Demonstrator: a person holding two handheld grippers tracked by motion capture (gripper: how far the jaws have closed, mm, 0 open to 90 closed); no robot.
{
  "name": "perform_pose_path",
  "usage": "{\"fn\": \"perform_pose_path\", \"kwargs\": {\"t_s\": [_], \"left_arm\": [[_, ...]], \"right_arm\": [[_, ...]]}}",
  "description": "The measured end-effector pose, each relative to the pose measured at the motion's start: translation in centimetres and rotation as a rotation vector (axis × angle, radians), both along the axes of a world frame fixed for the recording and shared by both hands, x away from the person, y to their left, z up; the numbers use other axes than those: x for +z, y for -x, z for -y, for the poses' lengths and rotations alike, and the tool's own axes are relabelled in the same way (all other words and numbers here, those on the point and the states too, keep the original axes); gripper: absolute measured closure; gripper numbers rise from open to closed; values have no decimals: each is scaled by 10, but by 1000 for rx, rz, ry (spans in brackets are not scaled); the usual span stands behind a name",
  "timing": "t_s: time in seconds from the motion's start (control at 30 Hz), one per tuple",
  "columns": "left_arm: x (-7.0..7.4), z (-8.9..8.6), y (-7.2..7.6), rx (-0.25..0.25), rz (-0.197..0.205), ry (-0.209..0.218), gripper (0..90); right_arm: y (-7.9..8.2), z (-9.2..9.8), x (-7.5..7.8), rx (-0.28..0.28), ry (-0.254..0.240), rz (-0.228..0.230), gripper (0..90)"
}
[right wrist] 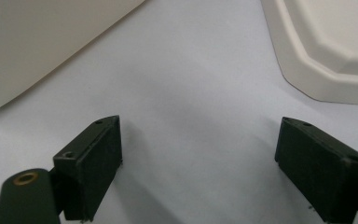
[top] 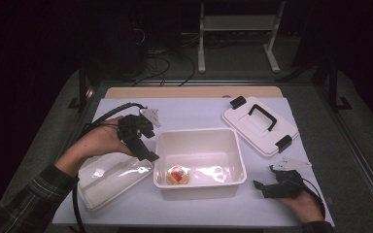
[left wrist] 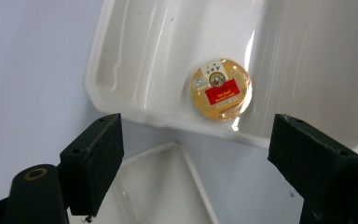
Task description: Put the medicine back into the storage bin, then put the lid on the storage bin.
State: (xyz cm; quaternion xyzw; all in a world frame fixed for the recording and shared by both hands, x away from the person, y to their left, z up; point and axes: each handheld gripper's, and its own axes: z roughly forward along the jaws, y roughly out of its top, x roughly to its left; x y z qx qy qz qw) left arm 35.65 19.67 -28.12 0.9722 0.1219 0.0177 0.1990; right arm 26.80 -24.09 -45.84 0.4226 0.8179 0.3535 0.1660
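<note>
A little round tin sits in the white tub mid-frame. The left claw hovers wide apart above it (empty). The right claw, apart too, rests lower right. Next, I think, reach down for the tin.

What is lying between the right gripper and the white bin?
Nothing: in the high view, a bare stretch of the white table cover separates the right gripper from the bin. The right gripper view shows the same bare surface.
</note>
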Motion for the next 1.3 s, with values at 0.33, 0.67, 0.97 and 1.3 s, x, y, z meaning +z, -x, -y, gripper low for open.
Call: {"fn": "perform_pose_path", "kwargs": {"t_s": [0.33,0.67,0.97,1.3], "left_arm": [[-3,-42,3,102,0,7,172],[-31,-77,7,225,-25,10,183],[-65,-104,9,327,-43,1,225],[-96,-124,6,403,-31,-30,366]], "right_arm": [[0,0,0,0,0,0,141],[0,0,0,1,1,2,141],[0,0,0,1,1,2,141],[0,0,0,0,1,1,141]]}}
